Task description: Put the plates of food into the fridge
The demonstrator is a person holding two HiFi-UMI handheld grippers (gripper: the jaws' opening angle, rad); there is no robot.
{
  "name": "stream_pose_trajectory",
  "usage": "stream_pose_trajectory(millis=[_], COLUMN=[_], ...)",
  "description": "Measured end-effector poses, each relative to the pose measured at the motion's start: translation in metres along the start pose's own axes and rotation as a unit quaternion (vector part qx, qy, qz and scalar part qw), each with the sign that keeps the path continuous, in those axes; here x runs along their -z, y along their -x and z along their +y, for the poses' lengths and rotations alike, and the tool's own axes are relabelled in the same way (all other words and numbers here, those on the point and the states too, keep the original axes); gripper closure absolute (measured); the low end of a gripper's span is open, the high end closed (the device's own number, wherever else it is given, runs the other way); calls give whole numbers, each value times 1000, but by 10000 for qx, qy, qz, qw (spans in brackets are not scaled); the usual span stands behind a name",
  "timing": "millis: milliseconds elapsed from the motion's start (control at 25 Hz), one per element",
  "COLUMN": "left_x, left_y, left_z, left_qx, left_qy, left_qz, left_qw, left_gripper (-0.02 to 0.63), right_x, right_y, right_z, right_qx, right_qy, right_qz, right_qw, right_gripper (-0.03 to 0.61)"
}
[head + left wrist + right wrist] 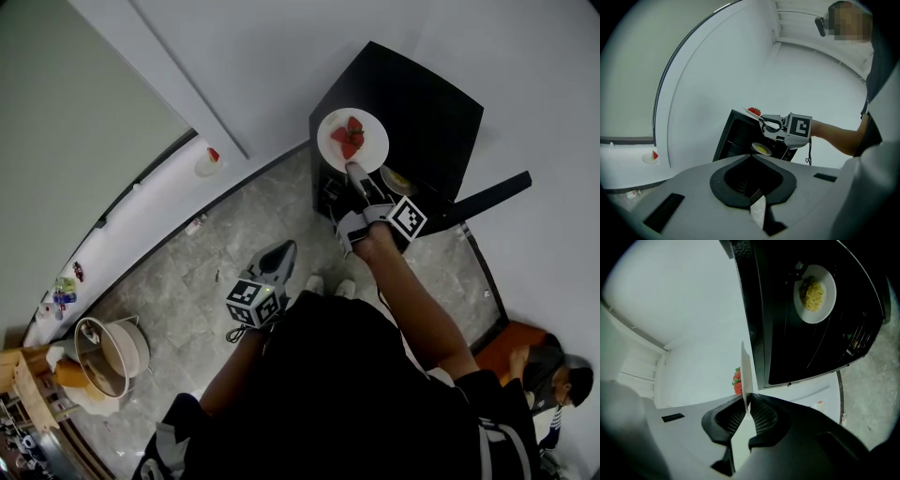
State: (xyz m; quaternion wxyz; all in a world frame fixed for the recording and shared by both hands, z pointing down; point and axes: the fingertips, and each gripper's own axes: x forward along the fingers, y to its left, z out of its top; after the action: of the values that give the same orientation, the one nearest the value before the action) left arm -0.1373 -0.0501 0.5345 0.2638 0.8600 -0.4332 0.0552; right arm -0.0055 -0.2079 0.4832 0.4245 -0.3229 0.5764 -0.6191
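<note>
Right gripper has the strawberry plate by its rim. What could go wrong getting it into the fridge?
1. The right gripper pinches only the rim of the round white plate; it could tilt and spill the red strawberries.
2. Inside the black fridge, the white plate of yellow food already sits on a shelf; the incoming plate could knock it.

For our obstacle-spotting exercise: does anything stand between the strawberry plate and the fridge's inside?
Nothing visible blocks it. The fridge stands open; the strawberry plate, clamped in the right gripper, is up at its top. A plate of yellow food already takes part of one shelf.
</note>
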Motion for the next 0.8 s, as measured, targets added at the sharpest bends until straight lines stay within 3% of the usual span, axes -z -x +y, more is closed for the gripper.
stream_pose_trajectory(millis=[800], left_x=[3], left_y=[7], left_z=[8], left_qx=[-88], left_qy=[74], left_qz=[-41], left_qw=[9999], left_gripper=[591], right_x=[46], right_y=[35], right_z=[-18], right_qx=[149], right_qy=[-117], right_qz=[752], right_qw=[9970], right_gripper=[534])
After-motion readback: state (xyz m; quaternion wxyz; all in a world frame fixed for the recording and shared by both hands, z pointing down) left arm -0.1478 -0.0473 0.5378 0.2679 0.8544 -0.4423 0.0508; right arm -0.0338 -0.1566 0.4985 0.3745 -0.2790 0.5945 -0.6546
